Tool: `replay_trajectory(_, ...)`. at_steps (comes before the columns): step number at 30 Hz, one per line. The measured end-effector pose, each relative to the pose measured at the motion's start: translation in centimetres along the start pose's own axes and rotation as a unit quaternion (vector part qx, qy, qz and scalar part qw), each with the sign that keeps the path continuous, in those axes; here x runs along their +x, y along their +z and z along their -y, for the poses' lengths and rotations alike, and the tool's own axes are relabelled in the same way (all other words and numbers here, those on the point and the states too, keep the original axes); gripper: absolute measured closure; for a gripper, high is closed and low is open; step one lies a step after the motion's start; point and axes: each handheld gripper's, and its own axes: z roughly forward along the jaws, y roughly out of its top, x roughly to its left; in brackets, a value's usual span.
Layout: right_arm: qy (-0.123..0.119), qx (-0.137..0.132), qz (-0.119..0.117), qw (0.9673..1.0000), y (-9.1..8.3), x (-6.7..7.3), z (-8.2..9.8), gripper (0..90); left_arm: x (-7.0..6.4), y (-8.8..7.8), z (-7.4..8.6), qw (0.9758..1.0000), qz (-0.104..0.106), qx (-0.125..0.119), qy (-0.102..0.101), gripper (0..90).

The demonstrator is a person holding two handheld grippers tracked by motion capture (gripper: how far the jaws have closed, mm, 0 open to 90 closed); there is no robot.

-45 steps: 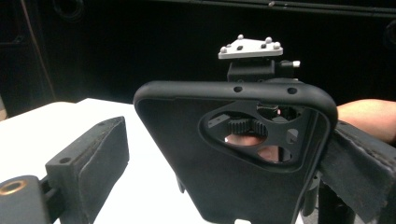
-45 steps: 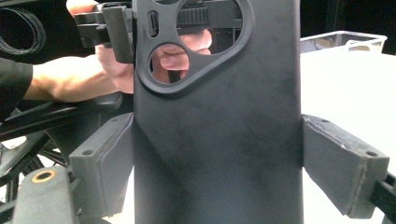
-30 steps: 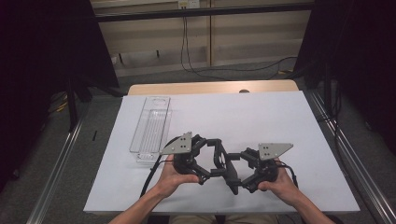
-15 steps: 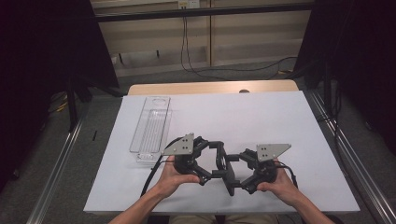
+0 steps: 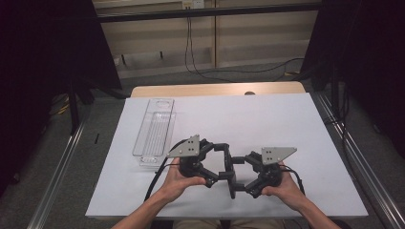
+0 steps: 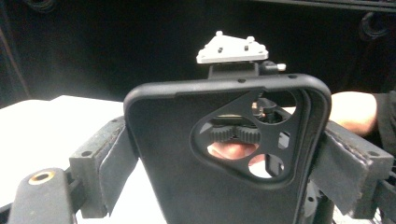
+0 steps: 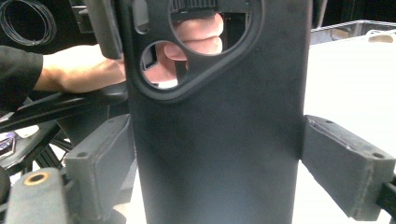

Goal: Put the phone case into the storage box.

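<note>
- The left gripper (image 5: 224, 164) pinched a black phone case (image 5: 231, 175), its pads (image 6: 114, 163) pressed against both long sides of the case.
- The right gripper (image 5: 243, 174) had just been opening, with the same case between its jaws. In the right gripper view one pad (image 7: 100, 161) lay against the case's edge while the other (image 7: 345, 163) stood just clear of it (a sliver of white showed in the gap).
- The case hung above the near edge of the white tabletop (image 5: 267, 119), about midway along it, between the two grippers.
- The high view showed a clear tray (image 5: 155, 131) lying lengthwise toward the tabletop's left edge, well apart from the case.
- The left gripper view showed the case's camera cut-out (image 6: 247, 137), with the right hand's fingers (image 6: 231, 150) and the grey plate (image 6: 232, 48) visible through and above it; the high view gave none of that detail.
- The right gripper view showed the cut-out (image 7: 205, 42) at the top, with the left hand (image 7: 88, 70) behind it.
- Both hands came in from the near edge, the left hand (image 5: 184, 179) and right hand (image 5: 284, 183) each wrapped round a gripper, the grippers pointing inward at each other.
</note>
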Motion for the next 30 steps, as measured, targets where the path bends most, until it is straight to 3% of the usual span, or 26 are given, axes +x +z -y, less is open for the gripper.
replay_trajectory(10,0.004,-0.011,0.032,0.9994,-0.7,-0.1,-0.1,3.1,0.5,-0.8,-0.2,0.9986,-0.052,0.011,-0.008,14.1)
replay_trajectory(12,0.005,-0.013,0.036,0.9993,-0.7,-0.1,-0.1,2.9,0.5,-0.9,-0.3,0.9988,-0.048,0.007,-0.012,14.1)
replay_trajectory(17,0.006,-0.016,0.048,0.9987,-1.0,-0.2,-0.1,1.1,0.4,-1.1,-0.4,0.9977,-0.065,0.011,-0.013,14.1)
replay_trajectory(25,0.022,-0.024,0.084,0.9959,-1.5,-0.5,-0.2,0.4,0.6,-1.5,-0.4,0.9943,-0.103,0.018,-0.021,14.0)
replay_trajectory(29,0.024,-0.027,0.108,0.9936,-1.9,-0.6,-0.2,0.5,0.7,-1.8,-0.5,0.992,-0.125,0.015,-0.015,14.0)
replay_trajectory(30,0.024,-0.028,0.108,0.9935,-1.9,-0.6,-0.2,0.5,0.7,-1.9,-0.6,0.9902,-0.137,0.022,-0.017,14.0)
